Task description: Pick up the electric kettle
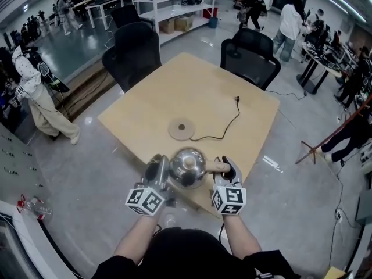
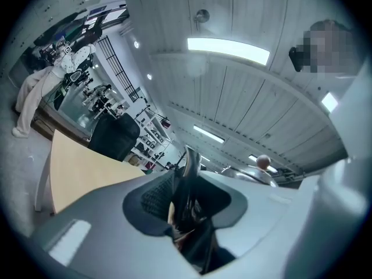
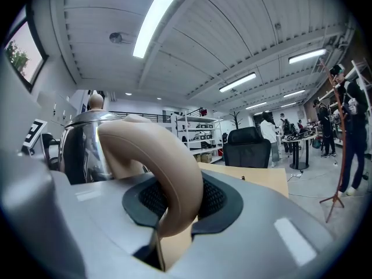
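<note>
Two grippers hold the electric kettle [image 1: 187, 167] over the table's [image 1: 192, 86] near edge. The right gripper [image 1: 227, 173] is clamped on its beige handle [image 3: 165, 173] at 3 o'clock, and the left gripper [image 1: 156, 179] pinches the spout [image 2: 188, 182] at 9 o'clock. The round base [image 1: 181, 128] lies apart at 12 o'clock.
</note>
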`<action>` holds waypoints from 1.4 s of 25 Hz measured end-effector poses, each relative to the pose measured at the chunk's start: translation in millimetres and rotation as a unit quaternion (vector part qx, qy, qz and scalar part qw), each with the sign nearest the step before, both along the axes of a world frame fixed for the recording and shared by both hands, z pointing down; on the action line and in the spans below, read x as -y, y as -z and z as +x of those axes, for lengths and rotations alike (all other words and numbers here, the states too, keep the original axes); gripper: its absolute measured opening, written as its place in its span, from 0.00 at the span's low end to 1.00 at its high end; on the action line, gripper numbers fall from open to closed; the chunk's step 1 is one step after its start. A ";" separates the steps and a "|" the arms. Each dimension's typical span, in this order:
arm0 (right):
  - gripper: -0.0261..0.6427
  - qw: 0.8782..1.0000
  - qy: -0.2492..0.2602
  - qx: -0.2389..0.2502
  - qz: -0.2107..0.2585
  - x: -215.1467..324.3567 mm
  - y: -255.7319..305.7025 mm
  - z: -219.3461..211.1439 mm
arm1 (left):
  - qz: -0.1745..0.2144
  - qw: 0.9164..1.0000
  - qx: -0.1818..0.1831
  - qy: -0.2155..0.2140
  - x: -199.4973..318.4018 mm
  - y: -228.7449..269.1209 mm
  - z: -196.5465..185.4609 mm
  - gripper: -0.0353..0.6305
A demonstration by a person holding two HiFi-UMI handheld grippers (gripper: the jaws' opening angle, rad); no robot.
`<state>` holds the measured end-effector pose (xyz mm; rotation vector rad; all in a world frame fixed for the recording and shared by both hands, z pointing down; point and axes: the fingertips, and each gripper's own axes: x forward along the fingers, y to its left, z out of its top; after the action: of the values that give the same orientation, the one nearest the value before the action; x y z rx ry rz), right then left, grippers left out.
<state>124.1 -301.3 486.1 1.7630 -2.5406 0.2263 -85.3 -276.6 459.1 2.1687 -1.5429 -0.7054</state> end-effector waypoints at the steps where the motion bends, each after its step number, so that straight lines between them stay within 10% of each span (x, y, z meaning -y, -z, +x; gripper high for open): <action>1: 0.17 1.000 0.001 0.001 0.001 -1.4 1.0 2.3 | 0.001 1.000 0.001 0.001 -2.4 0.9 2.5 0.20; 35: 0.17 0.999 0.019 0.023 0.013 -50.8 23.3 30.0 | 0.025 0.999 0.013 0.038 -66.1 29.3 31.1 0.20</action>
<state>154.1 -250.4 462.8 1.7378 -2.6184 0.2364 -54.3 -210.4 429.9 2.1725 -1.6461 -0.7499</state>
